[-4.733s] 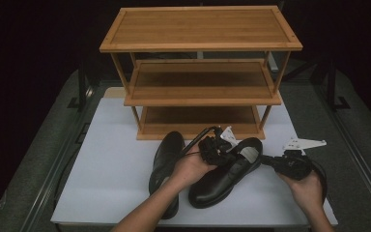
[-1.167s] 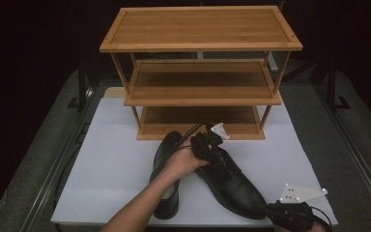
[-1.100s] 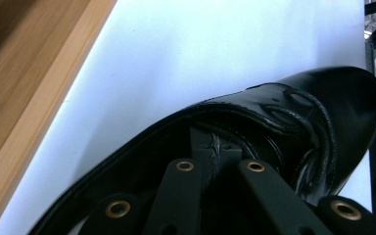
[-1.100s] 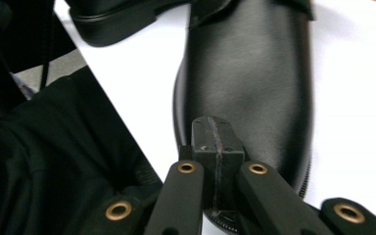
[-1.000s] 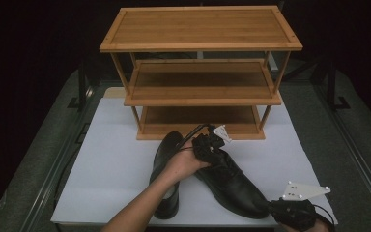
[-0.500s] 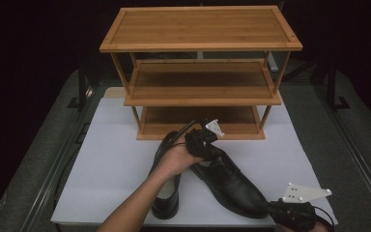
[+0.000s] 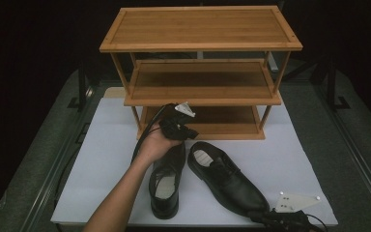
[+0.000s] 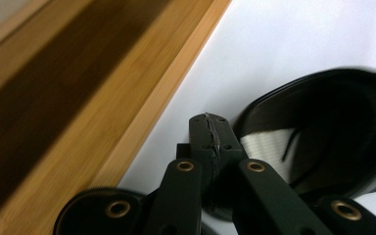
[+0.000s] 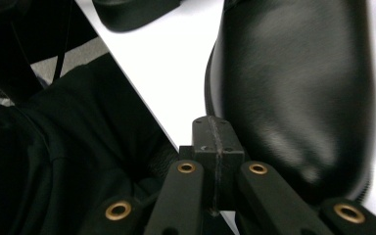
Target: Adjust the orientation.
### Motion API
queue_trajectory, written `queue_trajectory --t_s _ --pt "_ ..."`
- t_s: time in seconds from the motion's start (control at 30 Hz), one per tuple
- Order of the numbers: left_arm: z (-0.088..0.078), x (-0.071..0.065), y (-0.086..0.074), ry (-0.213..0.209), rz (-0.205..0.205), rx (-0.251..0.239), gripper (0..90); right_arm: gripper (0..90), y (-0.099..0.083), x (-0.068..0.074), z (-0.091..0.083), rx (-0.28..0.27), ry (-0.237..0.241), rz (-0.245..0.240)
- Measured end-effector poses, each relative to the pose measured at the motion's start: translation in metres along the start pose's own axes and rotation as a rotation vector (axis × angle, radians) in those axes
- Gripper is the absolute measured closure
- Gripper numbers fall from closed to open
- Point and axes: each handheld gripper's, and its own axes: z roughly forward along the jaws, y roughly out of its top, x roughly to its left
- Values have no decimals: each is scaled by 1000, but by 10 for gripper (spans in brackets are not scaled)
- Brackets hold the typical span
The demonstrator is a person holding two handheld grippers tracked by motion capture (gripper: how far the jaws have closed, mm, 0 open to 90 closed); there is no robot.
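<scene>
Shoes: right shoe [image 7: 229,181] lies angled on white board [image 7: 101,159], toe toward near right corner; left shoe [image 7: 166,181] just beside it, toe toward near edge. Left gripper [image 7: 176,128] hovers above left shoe's heel, before rack [image 7: 200,72], jaws closed, empty. Right gripper [image 9: 218,142] at right shoe's toe, closed, empty.

Left forearm comes in from the bottom edge, angled up and right — bare, hand wrapped around the left tool [image 7: 189,131], its jaws pressed together, nothing between them. Right tool [image 7: 263,217] low at the near right edge — jaws also shut and empty, grey plate on top.
</scene>
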Motion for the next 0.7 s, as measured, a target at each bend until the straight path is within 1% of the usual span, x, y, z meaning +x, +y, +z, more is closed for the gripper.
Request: queue_trajectory --t_s 0.03,0.07,0.17,0.2,0.23,0.3,0.37,0.4,0.5,0.53,0.57,0.6,0.63,0.67,0.7 --pt "3 1 -2 -7 -15 3 900 900 0 0 2 5 4 -1" --pt "6 2 -3 -9 -15 18 900 899 0 0 3 14 1 -3" --pt "15 1 -6 -39 7 48 900 900 -1 -1 6 33 -12 -6" --pt "17 -2 -6 -19 6 49 900 900 -1 -1 6 35 -13 -5" --pt "18 -3 -7 -13 8 55 900 900 -1 -2 6 32 -12 -5" --pt "18 -3 -7 -18 5 50 900 900 -1 -3 5 36 -21 -4" --pt "17 -6 -7 -11 3 50 900 900 -2 -6 4 33 -23 -3" --pt "17 -7 -7 -5 12 54 900 900 -2 -7 3 35 -23 3" --pt "18 -10 -5 3 18 50 900 900 -2 -12 0 36 -28 12" --pt "18 -11 -5 -18 15 39 900 900 -3 -13 -1 34 -28 17" --pt "19 -12 -4 -62 13 18 900 900 -3 -15 -2 35 -39 16" --pt "22 -16 -4 -99 9 2 900 900 -4 -16 -4 30 -67 16" --pt "25 -21 -2 -98 40 23 900 900 -5 -19 -6 26 -87 25" --pt "28 -26 0 -83 77 50 900 900 -5 -22 -8 22 -92 31" --pt "29 -29 1 -73 91 51 900 900 -6 -25 -9 15 -97 39"
